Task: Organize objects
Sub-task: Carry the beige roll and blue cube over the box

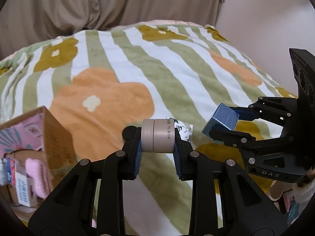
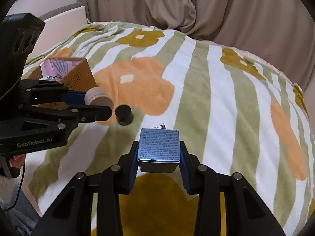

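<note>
Left gripper (image 1: 157,137) clamped on a small beige cosmetic jar (image 1: 157,135), jar lying sideways between the blue pads, lifted clear of the blanket (image 1: 126,63). Right gripper (image 2: 159,151) closed on a blue carton (image 2: 159,146), printed face up, held above the blanket's ochre flower. Just beyond the left fingertips, a black round cap (image 2: 124,115) resting on the blanket, partly hidden behind the jar from the left wrist. Left of the left gripper, an open cardboard box (image 1: 57,135) holding pink cloth (image 1: 37,169) and a small white packet (image 1: 21,188). Between the two grippers, a printed white scrap (image 1: 185,129) lying on the blanket. Beyond, a beige curtain (image 1: 118,2).
</note>
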`<state>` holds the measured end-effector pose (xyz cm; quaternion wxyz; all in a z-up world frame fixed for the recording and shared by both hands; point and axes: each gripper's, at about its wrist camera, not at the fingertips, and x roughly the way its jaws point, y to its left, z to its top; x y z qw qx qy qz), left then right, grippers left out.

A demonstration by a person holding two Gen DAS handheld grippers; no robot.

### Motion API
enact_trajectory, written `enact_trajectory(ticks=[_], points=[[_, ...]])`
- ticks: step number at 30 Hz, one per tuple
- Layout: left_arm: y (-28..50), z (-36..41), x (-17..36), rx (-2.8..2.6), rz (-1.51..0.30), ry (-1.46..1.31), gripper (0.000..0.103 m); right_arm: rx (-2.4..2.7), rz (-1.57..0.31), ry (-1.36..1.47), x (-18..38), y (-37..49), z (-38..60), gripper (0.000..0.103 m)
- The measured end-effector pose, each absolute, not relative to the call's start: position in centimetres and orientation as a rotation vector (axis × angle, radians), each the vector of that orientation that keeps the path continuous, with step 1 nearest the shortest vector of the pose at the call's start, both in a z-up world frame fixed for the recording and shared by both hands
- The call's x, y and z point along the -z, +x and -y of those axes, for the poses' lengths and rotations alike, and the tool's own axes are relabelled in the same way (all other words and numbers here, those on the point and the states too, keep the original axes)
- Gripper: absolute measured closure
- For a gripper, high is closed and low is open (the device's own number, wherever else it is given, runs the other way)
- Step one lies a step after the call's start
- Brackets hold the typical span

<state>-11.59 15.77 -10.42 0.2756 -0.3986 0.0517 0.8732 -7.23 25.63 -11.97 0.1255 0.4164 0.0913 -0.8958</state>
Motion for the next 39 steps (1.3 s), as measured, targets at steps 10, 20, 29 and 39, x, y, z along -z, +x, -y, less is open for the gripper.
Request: enact_trajectory(ticks=[10, 20, 29, 39], points=[[-11.0, -11.2, 5.7, -2.405, -0.119, -1.006, 0.078, 2.625, -0.279, 1.168, 8.0, -7.3, -22.7, 0.069], [-11.6, -4.0, 3.1, -2.486, -0.099, -1.009, 0.078, 2.589, -0.265, 1.113, 5.1, -9.0, -17.3, 0.069], [-12.4, 3.8, 3.1, -2.572, -0.062, -1.055, 0.078, 2.509, -0.287, 1.090, 4.5, -11.1, -11.2, 0.068], [-13.0, 12.3, 5.3, -2.643, -0.007, -1.141, 0.078, 2.400, -0.304, 1.101, 5.8, -13.8, -4.3, 0.068]])
